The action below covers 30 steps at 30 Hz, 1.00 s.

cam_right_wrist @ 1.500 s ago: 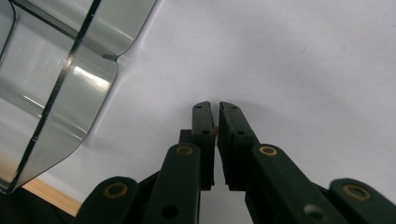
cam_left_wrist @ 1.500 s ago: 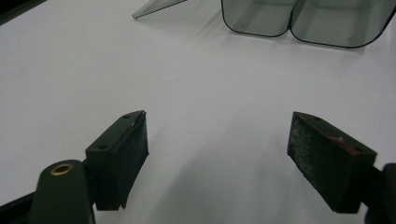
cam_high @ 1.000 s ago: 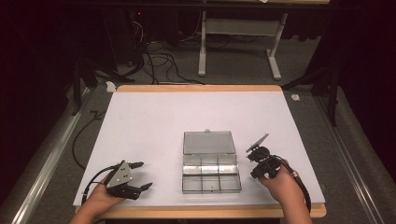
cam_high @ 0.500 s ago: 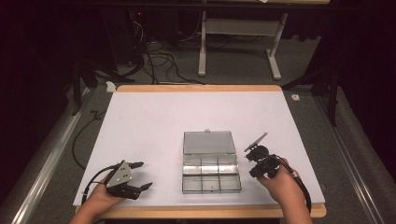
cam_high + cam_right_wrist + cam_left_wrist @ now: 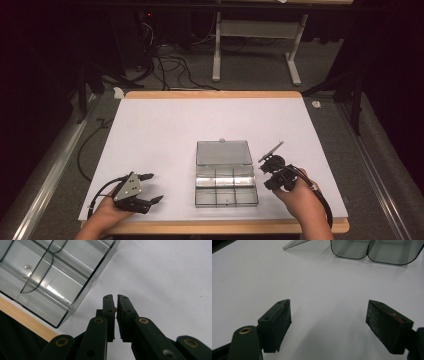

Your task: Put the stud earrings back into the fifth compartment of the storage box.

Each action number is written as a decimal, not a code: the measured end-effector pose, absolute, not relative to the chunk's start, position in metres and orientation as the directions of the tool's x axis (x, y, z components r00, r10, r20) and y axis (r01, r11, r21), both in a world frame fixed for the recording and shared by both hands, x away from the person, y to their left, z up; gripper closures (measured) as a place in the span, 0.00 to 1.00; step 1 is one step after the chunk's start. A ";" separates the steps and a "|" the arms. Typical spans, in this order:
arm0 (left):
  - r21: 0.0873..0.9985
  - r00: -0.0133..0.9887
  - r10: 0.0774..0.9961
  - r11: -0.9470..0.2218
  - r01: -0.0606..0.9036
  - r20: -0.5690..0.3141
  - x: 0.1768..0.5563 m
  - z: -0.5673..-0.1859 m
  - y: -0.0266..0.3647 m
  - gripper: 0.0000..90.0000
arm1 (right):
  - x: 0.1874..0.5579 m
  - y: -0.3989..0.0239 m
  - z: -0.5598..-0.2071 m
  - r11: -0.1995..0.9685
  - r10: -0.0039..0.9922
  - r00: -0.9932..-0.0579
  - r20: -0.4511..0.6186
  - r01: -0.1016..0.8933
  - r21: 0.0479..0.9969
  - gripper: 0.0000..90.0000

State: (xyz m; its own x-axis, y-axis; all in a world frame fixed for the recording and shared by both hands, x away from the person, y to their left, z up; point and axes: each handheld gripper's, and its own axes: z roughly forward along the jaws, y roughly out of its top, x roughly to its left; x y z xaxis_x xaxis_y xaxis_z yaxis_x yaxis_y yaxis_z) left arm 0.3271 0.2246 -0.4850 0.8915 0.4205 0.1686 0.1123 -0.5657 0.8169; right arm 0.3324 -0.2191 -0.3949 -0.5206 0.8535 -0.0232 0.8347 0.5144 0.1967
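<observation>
A clear plastic compartment box (image 5: 226, 184) lies open near the table's front, its lid (image 5: 223, 153) folded flat behind it. My right gripper (image 5: 270, 167) hovers just right of the box. In the right gripper view its jaws (image 5: 115, 297) are shut on a tiny pale earring (image 5: 115, 310) with a thin wire, beside the box's corner (image 5: 82, 287). Another small earring (image 5: 26, 271) rests in one compartment. My left gripper (image 5: 154, 187) lies low at the front left, open with nothing between its pads (image 5: 280, 320). The box's rounded compartments (image 5: 367, 250) lie ahead of it.
A white mat (image 5: 175, 125) covers the wooden table, whose front edge (image 5: 27, 323) runs close to the box. Beyond the table are dark floor, cables (image 5: 165, 65) and a white stand (image 5: 216, 50).
My right gripper has lifted slightly beside the box, still closed. The left gripper and the box have stayed put.
</observation>
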 end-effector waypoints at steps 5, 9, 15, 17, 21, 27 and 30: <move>0.817 0.891 0.422 -0.565 0.116 0.166 0.328 -0.485 0.225 0.23 | 0.332 -0.216 -0.392 0.521 0.848 -0.530 -0.014 0.828 0.206 0.96; 0.817 0.891 0.422 -0.565 0.117 0.165 0.328 -0.485 0.225 0.23 | 0.330 -0.213 -0.388 0.524 0.844 -0.537 -0.006 0.822 0.224 0.95; 0.816 0.891 0.422 -0.567 0.114 0.168 0.328 -0.485 0.225 0.23 | 0.329 -0.204 -0.383 0.541 0.831 -0.556 -0.001 0.807 0.238 0.96; 0.816 0.891 0.423 -0.566 0.117 0.166 0.328 -0.485 0.225 0.23 | 0.328 -0.202 -0.383 0.547 0.825 -0.565 0.009 0.801 0.243 0.95; 0.815 0.891 0.420 -0.568 0.113 0.169 0.327 -0.485 0.224 0.23 | 0.328 -0.195 -0.381 0.561 0.812 -0.583 0.018 0.789 0.251 0.96; 0.815 0.891 0.420 -0.569 0.110 0.173 0.327 -0.485 0.224 0.23 | 0.327 -0.182 -0.381 0.588 0.789 -0.614 0.020 0.765 0.261 0.96; 0.816 0.891 0.423 -0.567 0.116 0.167 0.328 -0.485 0.225 0.23 | 0.327 -0.175 -0.382 0.601 0.778 -0.628 0.024 0.755 0.261 0.96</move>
State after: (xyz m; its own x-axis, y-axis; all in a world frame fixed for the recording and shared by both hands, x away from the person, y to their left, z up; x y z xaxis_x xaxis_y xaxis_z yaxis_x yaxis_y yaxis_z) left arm 0.3276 0.2247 -0.4849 0.8907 0.4228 0.1670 0.1159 -0.5665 0.8158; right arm 0.3271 -0.1750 -0.3817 -0.6277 0.7781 0.0238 0.7553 0.6013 0.2607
